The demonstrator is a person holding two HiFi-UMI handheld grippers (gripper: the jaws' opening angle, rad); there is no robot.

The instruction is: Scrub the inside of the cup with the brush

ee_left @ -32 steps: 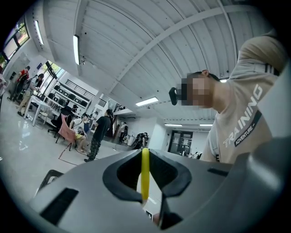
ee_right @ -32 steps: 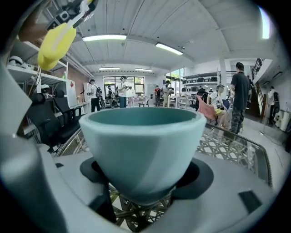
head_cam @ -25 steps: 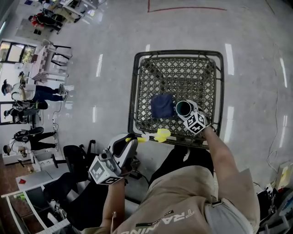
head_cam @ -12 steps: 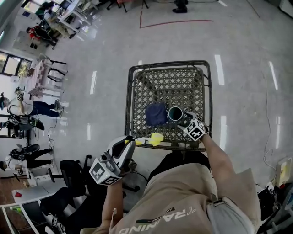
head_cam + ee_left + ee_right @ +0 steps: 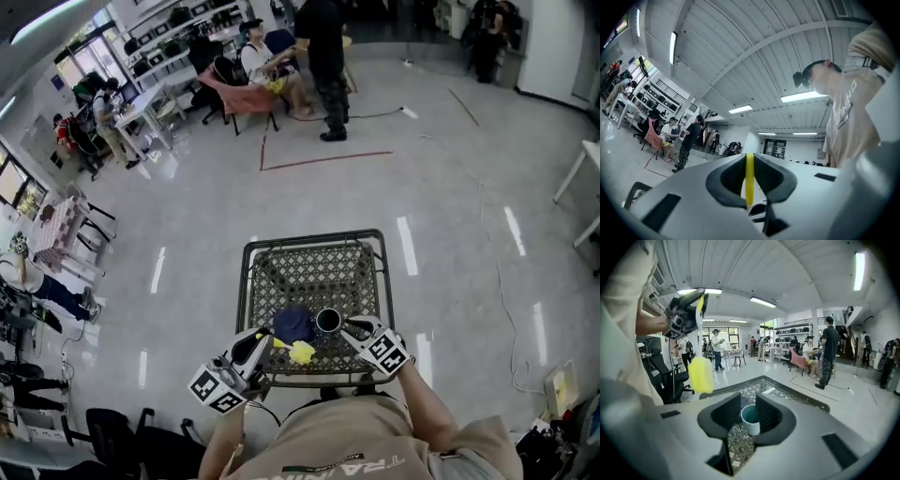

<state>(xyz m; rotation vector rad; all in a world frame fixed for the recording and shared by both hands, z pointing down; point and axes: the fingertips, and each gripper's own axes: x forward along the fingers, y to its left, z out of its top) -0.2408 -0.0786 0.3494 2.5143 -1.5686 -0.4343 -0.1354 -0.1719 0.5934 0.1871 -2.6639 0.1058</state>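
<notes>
A black wire-mesh basket (image 5: 314, 277) stands on the glossy grey floor (image 5: 450, 244). A dark blue cloth (image 5: 292, 324) lies on its mesh.

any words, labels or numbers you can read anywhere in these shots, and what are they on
"TRAINING": on the person's beige shirt, upside down in the head view; only the last letters show in the left gripper view.
Small line of print beside that word: too small to read.
Signs and shelves in the background room: too small and blurred to read.
Pale cup with teal inside and yellow brush: no print visible.
</notes>
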